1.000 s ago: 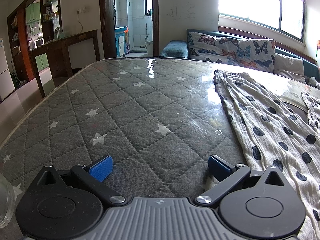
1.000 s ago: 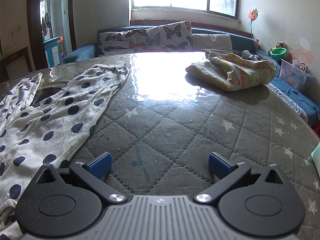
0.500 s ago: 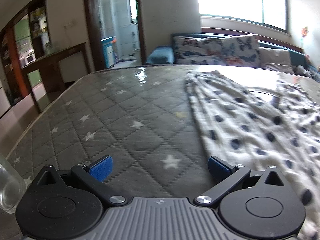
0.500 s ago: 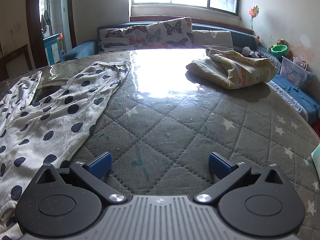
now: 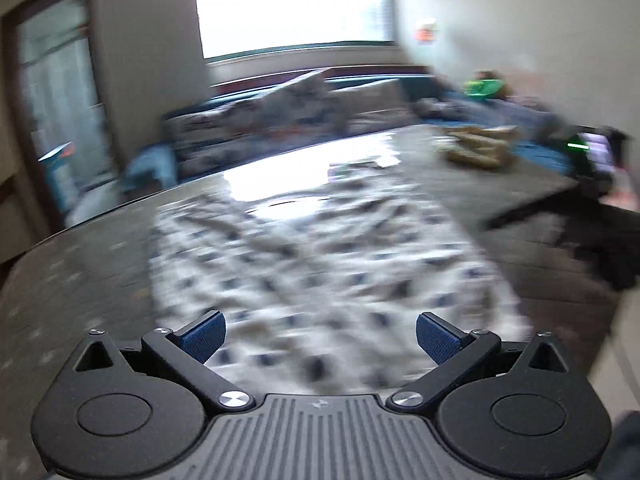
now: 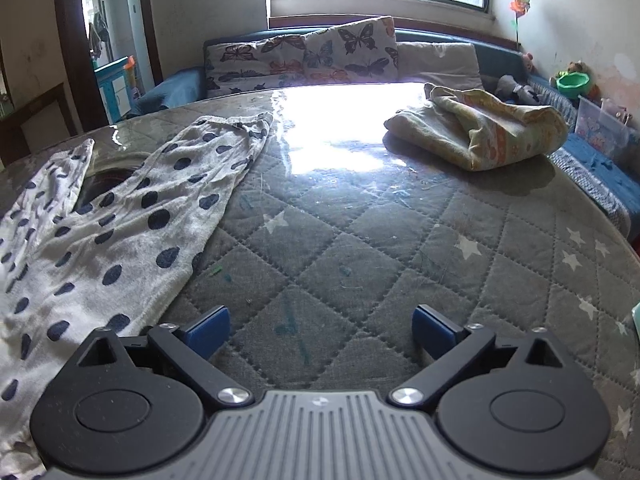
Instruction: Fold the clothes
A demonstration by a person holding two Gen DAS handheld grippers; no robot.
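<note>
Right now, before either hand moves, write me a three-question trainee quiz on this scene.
1. True or false: the right gripper is shut on the polka-dot garment.
2. Multiple choice: where does the yellow bundled cloth lie in the right wrist view? A) under the polka-dot garment B) far right on the quilted surface, apart from the garment C) between the jaws
3. Fill in: in the left wrist view, the left gripper points over the ____ garment, and its jaws are ____.

Key: 1 false, its jaws stand open over bare quilt; 2 B; 3 polka-dot, open.
</note>
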